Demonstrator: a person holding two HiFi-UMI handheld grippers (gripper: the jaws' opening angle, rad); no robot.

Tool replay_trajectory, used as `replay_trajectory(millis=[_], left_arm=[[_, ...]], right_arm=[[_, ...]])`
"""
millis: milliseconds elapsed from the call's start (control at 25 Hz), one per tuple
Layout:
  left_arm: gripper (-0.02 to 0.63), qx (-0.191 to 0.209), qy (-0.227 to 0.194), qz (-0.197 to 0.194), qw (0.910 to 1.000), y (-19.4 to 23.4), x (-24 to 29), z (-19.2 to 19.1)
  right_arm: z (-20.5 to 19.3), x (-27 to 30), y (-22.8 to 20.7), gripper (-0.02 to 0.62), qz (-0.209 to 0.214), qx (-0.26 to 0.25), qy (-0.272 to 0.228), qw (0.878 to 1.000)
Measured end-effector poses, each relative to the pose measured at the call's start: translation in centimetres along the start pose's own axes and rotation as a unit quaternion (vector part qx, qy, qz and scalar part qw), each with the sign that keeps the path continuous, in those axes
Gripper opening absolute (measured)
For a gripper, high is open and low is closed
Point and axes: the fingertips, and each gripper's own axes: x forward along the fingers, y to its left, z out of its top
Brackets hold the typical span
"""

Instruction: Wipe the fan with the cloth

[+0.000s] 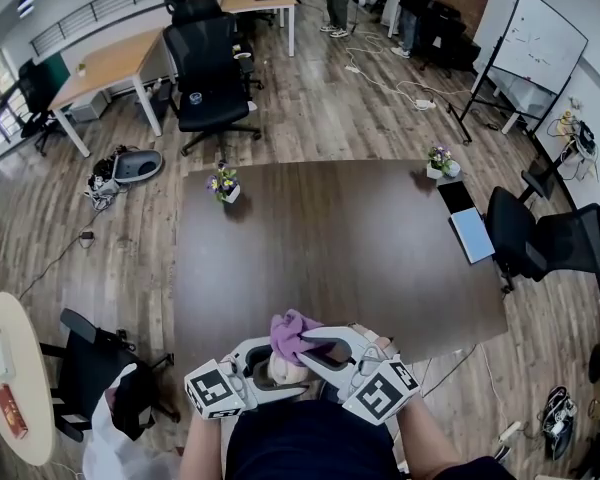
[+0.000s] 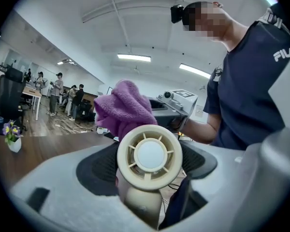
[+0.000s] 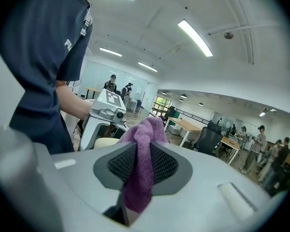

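The large dark brown desk stands on a floor of wooden planks. Near its far left corner a small white pot with purple and yellow flowers stands upright on the top. A second small flower pot stands near the far right corner. Along the right edge lies a flat black item, and just beside it, on the nearer side, a flat light blue item.
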Motion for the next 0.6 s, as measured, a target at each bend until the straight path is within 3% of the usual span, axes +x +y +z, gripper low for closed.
replay_trajectory(millis=[280, 440, 600], left_arm=[[0.379, -0.025, -0.04, -0.019, 0.9987, -0.7, 0.2, 1.1], [0.379, -0.056, -0.095, -0.015, 0.9938, -0.3, -0.3, 2.4], [0.379, -0.073, -0.176, 0.005, 0.9817, 0.6, -1.8, 4.7]], right_arm=[[-1.2, 0.2, -1.2, 0.089, -0.007, 0.074, -0.019, 0.997], [-1.7, -0.1, -2.0, 0.089, -0.03, 0.105, -0.024, 0.994], [-2.1, 0.0, -1.7, 0.089, -0.052, 0.13, -0.024, 0.99]])
